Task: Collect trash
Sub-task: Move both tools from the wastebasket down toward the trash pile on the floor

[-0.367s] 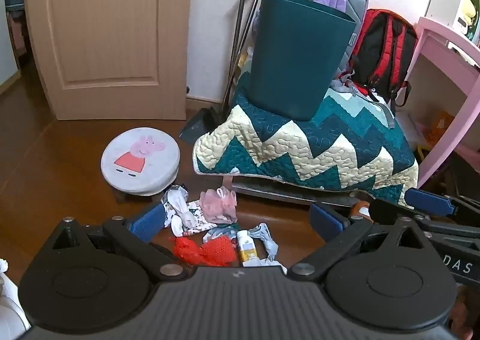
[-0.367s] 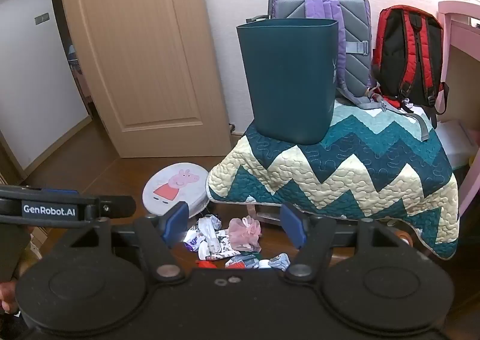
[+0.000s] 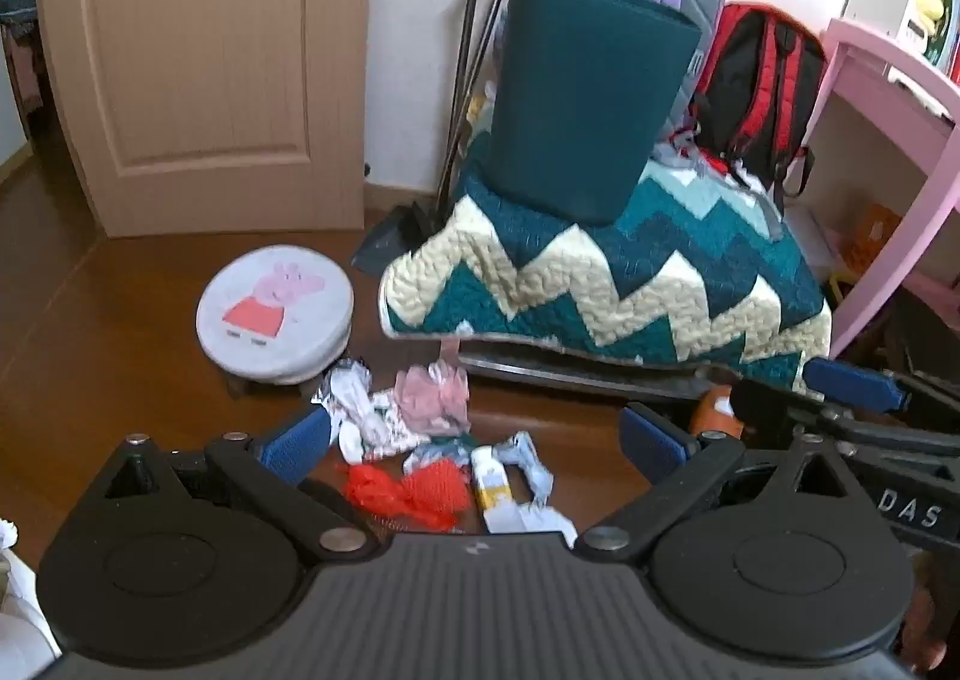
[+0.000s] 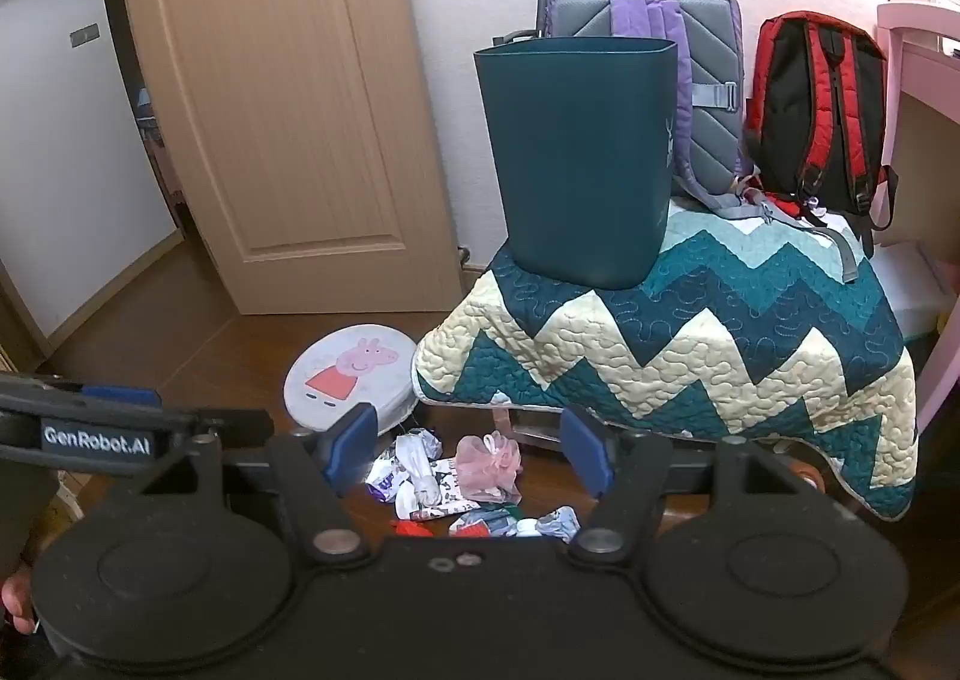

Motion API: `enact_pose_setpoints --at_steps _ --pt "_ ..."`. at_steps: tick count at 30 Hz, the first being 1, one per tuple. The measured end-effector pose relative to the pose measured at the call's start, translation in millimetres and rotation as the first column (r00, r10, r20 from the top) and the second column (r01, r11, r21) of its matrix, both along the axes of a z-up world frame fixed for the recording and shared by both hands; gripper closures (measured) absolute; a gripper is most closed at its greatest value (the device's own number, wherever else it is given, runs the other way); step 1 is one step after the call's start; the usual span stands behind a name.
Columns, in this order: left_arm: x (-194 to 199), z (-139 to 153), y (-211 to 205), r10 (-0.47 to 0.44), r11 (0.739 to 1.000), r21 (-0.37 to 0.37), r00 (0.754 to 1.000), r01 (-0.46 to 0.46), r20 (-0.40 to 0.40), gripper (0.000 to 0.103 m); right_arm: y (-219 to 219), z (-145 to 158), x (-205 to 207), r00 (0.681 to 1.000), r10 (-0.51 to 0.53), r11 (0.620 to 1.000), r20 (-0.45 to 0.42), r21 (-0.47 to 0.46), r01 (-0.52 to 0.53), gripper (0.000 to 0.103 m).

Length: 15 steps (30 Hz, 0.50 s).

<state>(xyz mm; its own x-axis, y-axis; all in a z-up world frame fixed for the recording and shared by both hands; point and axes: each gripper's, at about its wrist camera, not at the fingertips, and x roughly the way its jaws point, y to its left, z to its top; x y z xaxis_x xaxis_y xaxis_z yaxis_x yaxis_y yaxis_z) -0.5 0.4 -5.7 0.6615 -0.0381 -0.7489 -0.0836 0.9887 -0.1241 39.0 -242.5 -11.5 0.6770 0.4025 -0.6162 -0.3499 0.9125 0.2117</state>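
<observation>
A pile of trash lies on the wooden floor: a red net, a pink mesh bag, white crumpled wrappers and a small yellow-white bottle. The pile also shows in the right wrist view. A dark teal bin stands upright on a quilt-covered seat. My left gripper is open and empty above the pile. My right gripper is open and empty, higher above the pile; it also shows at the right of the left wrist view.
A round Peppa Pig stool stands left of the pile. The zigzag quilt covers a low seat. A purple backpack and a red backpack lean on the wall. A pink desk is at right, a door at left.
My left gripper has shifted slightly, with the view tilting a little. Both grippers stay open and empty.
</observation>
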Motion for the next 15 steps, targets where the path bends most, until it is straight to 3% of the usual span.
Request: enact_pose_setpoints --at_steps 4,15 --pt "0.6 -2.1 5.1 0.004 1.0 -0.022 1.0 -0.004 -0.013 0.0 -0.4 0.1 -0.9 1.0 0.002 1.0 -0.003 -0.001 -0.002 0.036" --pt "-9.4 7.7 6.0 0.005 0.999 -0.04 0.998 -0.003 0.064 0.0 2.8 3.4 -6.1 1.0 0.011 1.0 0.027 -0.001 -0.011 0.036"
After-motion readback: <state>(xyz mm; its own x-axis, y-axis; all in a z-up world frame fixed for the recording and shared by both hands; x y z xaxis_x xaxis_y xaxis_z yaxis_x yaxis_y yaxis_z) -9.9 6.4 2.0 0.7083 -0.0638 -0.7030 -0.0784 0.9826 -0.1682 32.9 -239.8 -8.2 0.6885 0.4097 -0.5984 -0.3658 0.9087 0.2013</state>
